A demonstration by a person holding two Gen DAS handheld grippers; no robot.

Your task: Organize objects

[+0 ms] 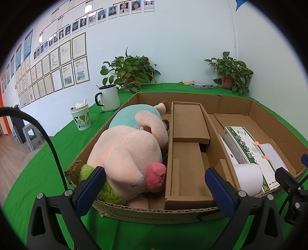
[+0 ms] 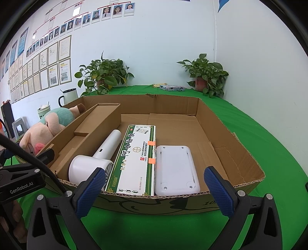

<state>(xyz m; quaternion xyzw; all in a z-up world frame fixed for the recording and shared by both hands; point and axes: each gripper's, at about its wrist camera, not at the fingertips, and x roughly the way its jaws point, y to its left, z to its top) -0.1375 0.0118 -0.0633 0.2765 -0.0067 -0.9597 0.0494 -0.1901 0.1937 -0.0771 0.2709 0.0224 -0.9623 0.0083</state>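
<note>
Lying sideways, pink plush pig (image 1: 130,153) fills its compartment.

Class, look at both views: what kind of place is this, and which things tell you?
Probably an office or workplace: staff portrait photos and framed notices line the wall, and potted plants stand on the green-covered table.

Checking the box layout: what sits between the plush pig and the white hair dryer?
A brown cardboard insert runs lengthwise between the plush pig and the white hair dryer, clearest in the right wrist view.
</note>
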